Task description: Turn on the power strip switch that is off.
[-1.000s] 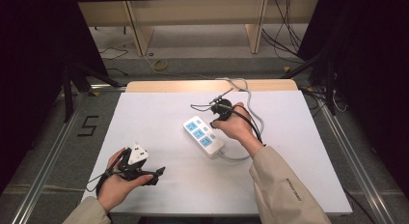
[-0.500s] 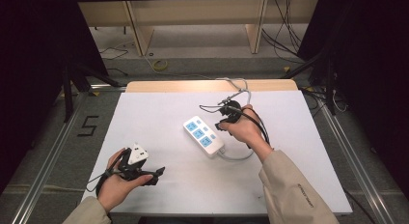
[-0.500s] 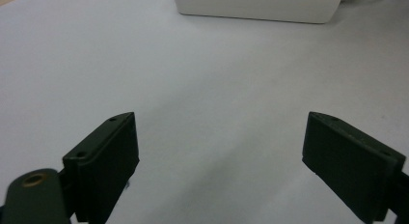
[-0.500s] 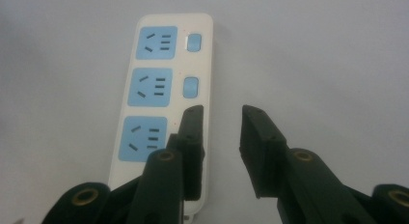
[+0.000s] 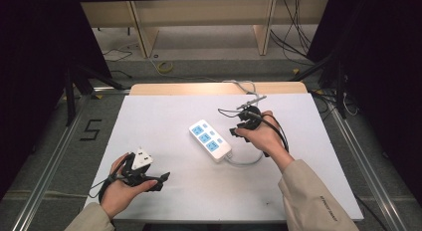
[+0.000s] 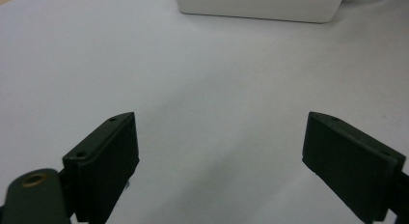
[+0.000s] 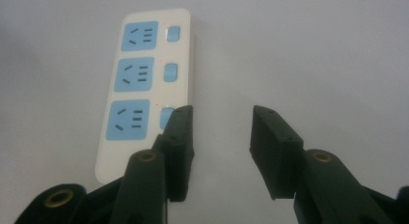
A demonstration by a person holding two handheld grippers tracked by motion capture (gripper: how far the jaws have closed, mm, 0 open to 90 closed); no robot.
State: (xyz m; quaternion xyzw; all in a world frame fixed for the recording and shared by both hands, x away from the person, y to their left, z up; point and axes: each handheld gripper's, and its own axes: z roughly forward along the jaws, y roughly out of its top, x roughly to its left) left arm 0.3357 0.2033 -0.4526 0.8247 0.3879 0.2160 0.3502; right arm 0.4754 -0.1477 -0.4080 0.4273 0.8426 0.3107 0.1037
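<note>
**Desk:** While both arms hover, where does the power strip lie from your tongs?

**Operator:** From my right tongs (image 7: 219,154) the power strip (image 5: 210,140) sits just ahead and to their left, on the white surface (image 5: 164,116). In the right gripper view its long axis runs almost along the jaws, three blue sockets (image 7: 135,75) in a row, each with a switch beside it. The near switch sits right at the tip of one jaw; I cannot tell if they touch.

**Desk:** And the tongs themselves?

**Operator:** The right pair is released, jaws apart with nothing between them. My left tongs (image 6: 219,166) are spread wider still, empty, low over bare surface, and the strip's white side shows well ahead of them.

**Desk:** Which hand is nearer?

**Operator:** The right hand (image 5: 263,136), clearly, just beside the strip. The left hand (image 5: 122,188) waits well apart, near my edge. I judge any coming move on the strip belongs to the right.
</note>
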